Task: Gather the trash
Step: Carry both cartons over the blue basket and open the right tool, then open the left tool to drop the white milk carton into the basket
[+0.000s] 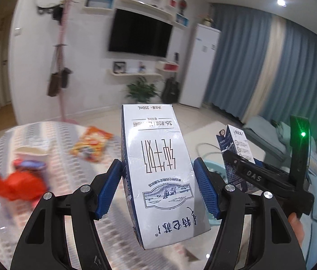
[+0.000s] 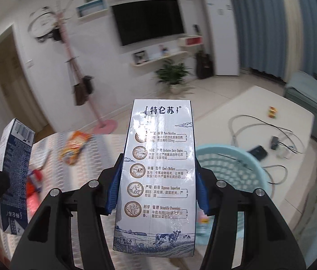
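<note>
Each milk carton stands lengthwise along its gripper's fingers: the left gripper is clenched on one, the right gripper on the other carton. The pale-blue basket lies at about two o'clock from the right gripper, which is nearer to it. On the worktop at ten o'clock, an orange snack bag and red wrappers are blurred; the basket's far rim is cut off.

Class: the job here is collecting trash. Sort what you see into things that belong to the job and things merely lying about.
Belongs to the job:
- white-and-blue milk carton in the left tongs
- second white-and-blue milk carton in the right tongs
- orange snack wrapper
- pale blue plastic basket

Lying about:
- black cables
- potted green plant
- wall television
</note>
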`<state>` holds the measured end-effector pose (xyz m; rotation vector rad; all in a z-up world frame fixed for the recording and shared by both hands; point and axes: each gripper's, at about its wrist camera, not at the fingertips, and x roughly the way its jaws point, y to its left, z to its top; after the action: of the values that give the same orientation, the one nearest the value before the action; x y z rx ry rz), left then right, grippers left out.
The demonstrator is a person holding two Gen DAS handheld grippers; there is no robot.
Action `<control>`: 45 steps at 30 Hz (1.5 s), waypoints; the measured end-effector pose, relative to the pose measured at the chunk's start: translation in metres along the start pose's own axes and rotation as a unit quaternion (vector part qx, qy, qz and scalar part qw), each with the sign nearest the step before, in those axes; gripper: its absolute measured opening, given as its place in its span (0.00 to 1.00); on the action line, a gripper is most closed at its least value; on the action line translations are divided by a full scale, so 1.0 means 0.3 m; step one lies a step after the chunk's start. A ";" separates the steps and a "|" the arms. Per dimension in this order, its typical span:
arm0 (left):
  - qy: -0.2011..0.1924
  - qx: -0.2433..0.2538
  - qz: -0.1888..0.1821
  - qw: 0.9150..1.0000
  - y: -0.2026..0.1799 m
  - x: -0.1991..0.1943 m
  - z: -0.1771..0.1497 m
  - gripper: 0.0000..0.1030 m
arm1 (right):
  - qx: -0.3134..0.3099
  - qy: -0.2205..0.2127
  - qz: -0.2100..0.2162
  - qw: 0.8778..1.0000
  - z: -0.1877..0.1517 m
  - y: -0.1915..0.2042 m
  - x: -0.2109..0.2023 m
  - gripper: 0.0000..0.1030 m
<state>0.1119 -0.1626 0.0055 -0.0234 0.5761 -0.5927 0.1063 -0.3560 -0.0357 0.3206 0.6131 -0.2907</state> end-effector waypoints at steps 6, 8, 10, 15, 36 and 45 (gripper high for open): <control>0.040 0.026 -0.033 0.998 -0.123 0.191 0.000 0.62 | 0.047 0.023 -0.060 0.997 -0.009 -0.212 0.096 0.50; 0.058 0.032 -0.042 0.997 -0.160 0.257 -0.013 0.62 | 0.059 0.034 -0.073 0.995 -0.014 -0.267 0.127 0.50; 0.076 0.036 -0.047 0.995 -0.197 0.321 -0.022 0.62 | 0.074 0.047 -0.084 0.993 -0.024 -0.322 0.160 0.50; 0.109 0.034 -0.056 0.992 -0.242 0.441 -0.048 0.62 | 0.093 0.072 -0.106 0.987 -0.047 -0.416 0.225 0.50; 0.120 0.031 -0.046 0.991 -0.257 0.496 -0.073 0.65 | 0.108 0.111 -0.107 0.982 -0.081 -0.507 0.297 0.52; 0.086 0.014 -0.045 0.995 -0.196 0.360 -0.045 0.65 | 0.075 0.082 -0.084 0.990 -0.041 -0.405 0.205 0.52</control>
<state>0.1474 -0.2675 -0.0498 0.0279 0.7361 -0.6951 0.1046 -0.4725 -0.1072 0.4414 0.7837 -0.4779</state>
